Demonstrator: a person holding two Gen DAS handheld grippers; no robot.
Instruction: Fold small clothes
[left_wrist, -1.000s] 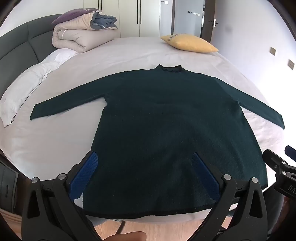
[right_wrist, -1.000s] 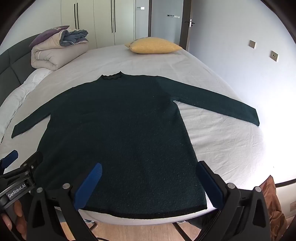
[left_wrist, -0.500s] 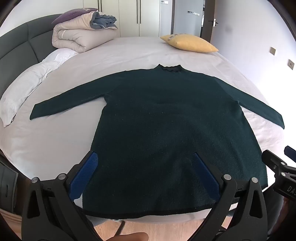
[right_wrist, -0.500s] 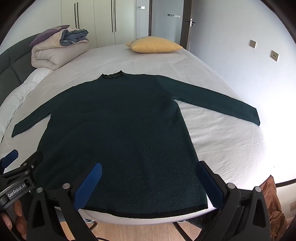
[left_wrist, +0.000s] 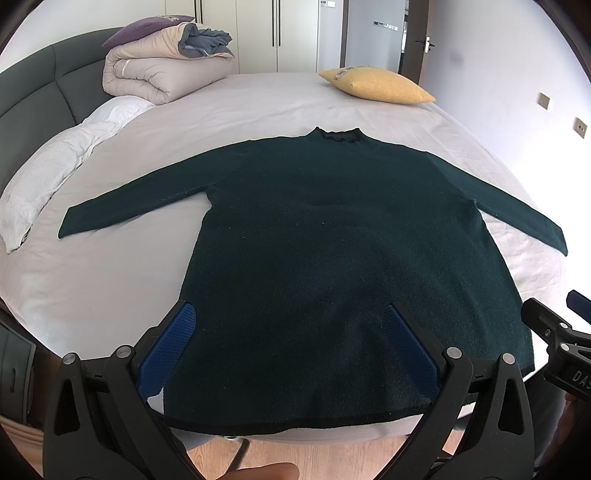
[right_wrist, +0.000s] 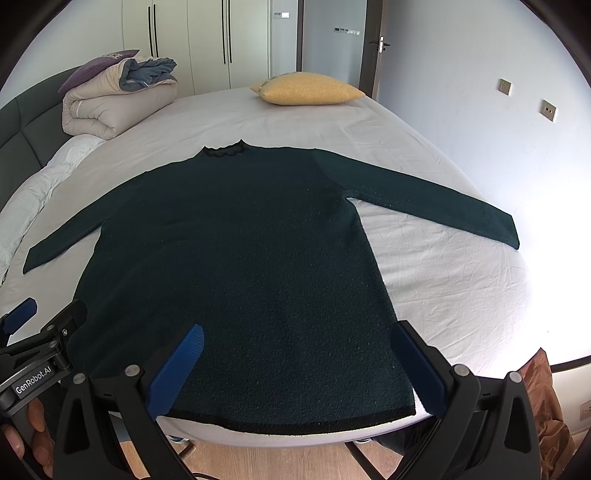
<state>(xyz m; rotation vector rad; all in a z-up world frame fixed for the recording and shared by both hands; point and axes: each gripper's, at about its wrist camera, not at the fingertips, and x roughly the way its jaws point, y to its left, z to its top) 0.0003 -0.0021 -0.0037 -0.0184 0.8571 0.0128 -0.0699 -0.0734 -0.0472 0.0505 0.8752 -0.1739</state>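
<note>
A dark green sweater (left_wrist: 332, 258) lies flat on the white bed sheet (left_wrist: 110, 280), face up, with both sleeves stretched out to the sides. Its bottom hem sits right at the near edge of the bed. Nothing is folded yet, so this looks like the very start.

The left gripper (left_wrist: 291, 343) hangs over the hem with its blue pads wide apart and nothing between them. The right gripper (right_wrist: 299, 365) does the same beside it, jaws wide apart and holding nothing.

I think the next move is to reach out to a sleeve or a side edge, pinch it, and bring it over the middle. The sleeves lie far out, so each gripper must go well sideways.

A yellow pillow (right_wrist: 310, 88) and a rolled quilt (left_wrist: 159, 77) sit far back, out of the way.
</note>
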